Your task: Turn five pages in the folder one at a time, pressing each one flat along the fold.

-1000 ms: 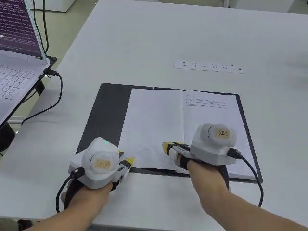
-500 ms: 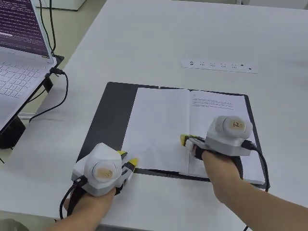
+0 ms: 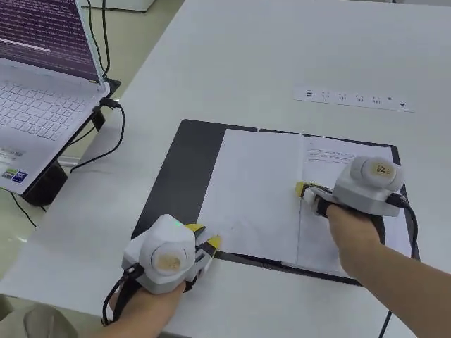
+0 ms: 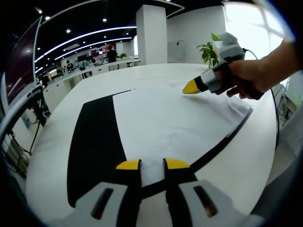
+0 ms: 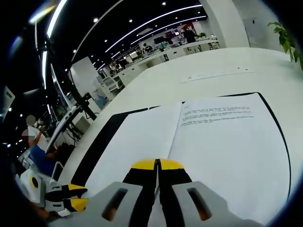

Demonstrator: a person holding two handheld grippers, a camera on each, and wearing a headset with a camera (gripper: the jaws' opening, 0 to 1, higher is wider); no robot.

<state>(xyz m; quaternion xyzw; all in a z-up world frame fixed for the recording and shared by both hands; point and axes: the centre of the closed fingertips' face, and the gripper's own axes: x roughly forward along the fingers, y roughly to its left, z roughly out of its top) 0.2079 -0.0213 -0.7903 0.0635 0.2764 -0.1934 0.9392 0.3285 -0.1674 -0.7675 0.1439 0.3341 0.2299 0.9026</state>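
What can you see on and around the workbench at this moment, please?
table: one, white, under the work.
folder: one, black, lying open on the table.
pages: two showing, white; a blank one left of the fold, a printed one right of it.
power strip: one, white, beyond the folder.
laptop: one, white, open, far left.
cables: at least two, black, by the laptop.
plant: one, green, in the background of the left gripper view.
left gripper: one, white, yellow-tipped fingers slightly apart, at the blank page's near corner.
right gripper: one, white, fingers shut, tip at the fold.
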